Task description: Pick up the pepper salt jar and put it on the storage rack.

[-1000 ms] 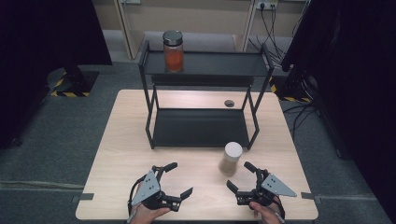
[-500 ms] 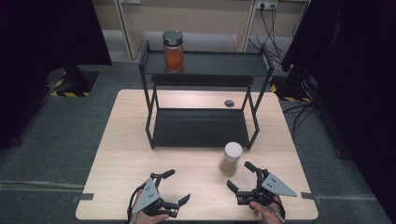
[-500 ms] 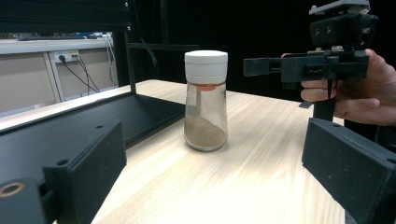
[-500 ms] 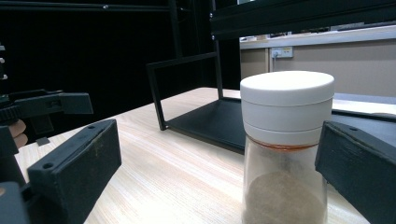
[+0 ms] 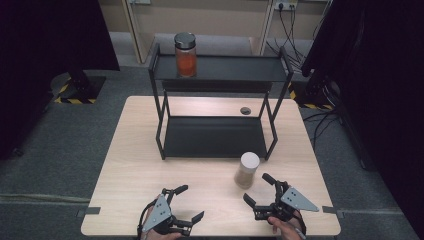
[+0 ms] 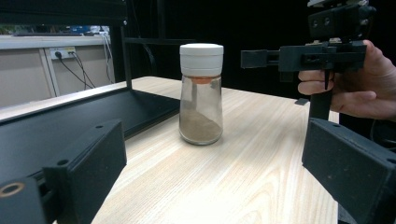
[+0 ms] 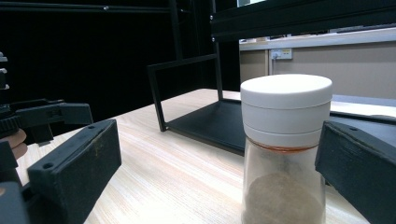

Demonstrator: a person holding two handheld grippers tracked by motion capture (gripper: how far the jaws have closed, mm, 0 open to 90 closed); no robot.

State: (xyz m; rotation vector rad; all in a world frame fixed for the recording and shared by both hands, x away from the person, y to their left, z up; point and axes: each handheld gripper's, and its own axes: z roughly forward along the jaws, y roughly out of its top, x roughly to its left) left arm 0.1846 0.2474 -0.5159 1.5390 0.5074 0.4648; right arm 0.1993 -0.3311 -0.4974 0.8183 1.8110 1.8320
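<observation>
Both pairs of jaws stand apart with nothing clamped between them. The left gripper [image 5: 182, 204] sits near the table's [image 5: 130, 165] front edge, pointing toward two o'clock, and the right gripper [image 5: 259, 189] points toward eleven o'clock at the spice jar [image 5: 247, 170]. That jar, white-capped and holding brown powder, stands upright on the table just beyond the right gripper, at five o'clock from the black shelf rack [image 5: 215, 135]. On the rack's top shelf stands an orange-filled jar [image 5: 185, 55].

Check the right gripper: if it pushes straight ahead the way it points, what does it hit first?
Most likely the white-capped jar. It stands close ahead of the right gripper, towards one of the open jaws rather than centred. Behind it is the black shelf rack. Exact depth is unclear.
</observation>
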